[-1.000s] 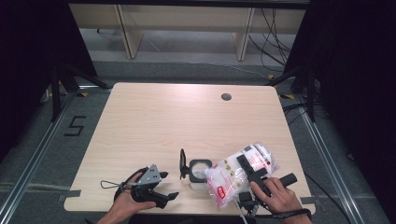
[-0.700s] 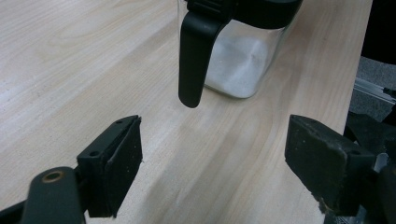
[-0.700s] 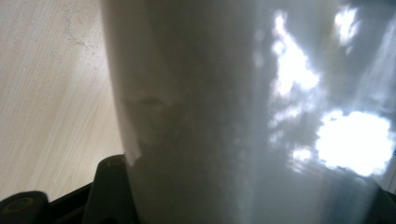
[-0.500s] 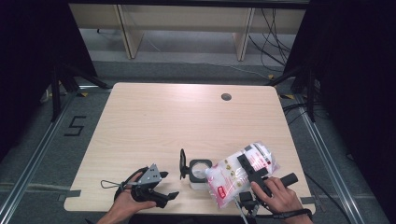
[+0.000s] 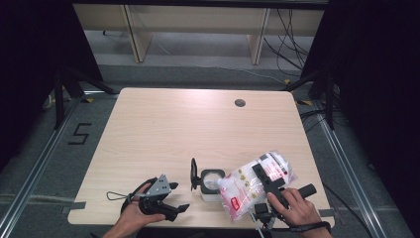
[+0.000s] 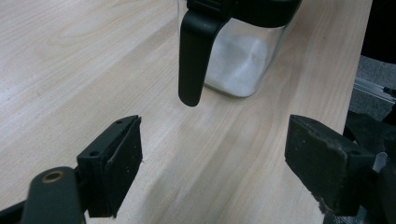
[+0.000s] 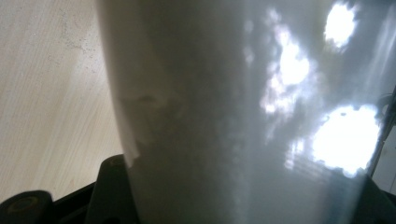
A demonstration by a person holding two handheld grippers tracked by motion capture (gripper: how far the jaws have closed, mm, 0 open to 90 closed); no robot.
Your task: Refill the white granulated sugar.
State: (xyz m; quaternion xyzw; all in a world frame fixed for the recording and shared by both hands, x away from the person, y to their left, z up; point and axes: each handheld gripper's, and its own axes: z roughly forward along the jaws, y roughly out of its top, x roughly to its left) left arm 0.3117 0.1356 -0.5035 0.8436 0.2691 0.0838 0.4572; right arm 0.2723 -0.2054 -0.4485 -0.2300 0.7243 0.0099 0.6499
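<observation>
1. Against the frames a moment before, nothing on the counter (image 5: 163,129) has shifted: the bag, the jar and both hands sit in the same spots near the near edge.
2. The right tool (image 5: 265,181) lies along a clear plastic bag (image 5: 247,186) of white powder with red printing, tilted toward the jar; its jaws are partly apart and clamp the bag, which presses right up against its camera (image 7: 243,112).
3. The left tool (image 5: 166,198) rests near the near-left edge, jaws spread wide with nothing between them (image 6: 212,158), pointing at the jar.
4. The glass jar (image 5: 212,182) stands upright just left of the bag, its black lid (image 5: 193,173) swung open on the left side, white powder inside (image 6: 236,60).
</observation>
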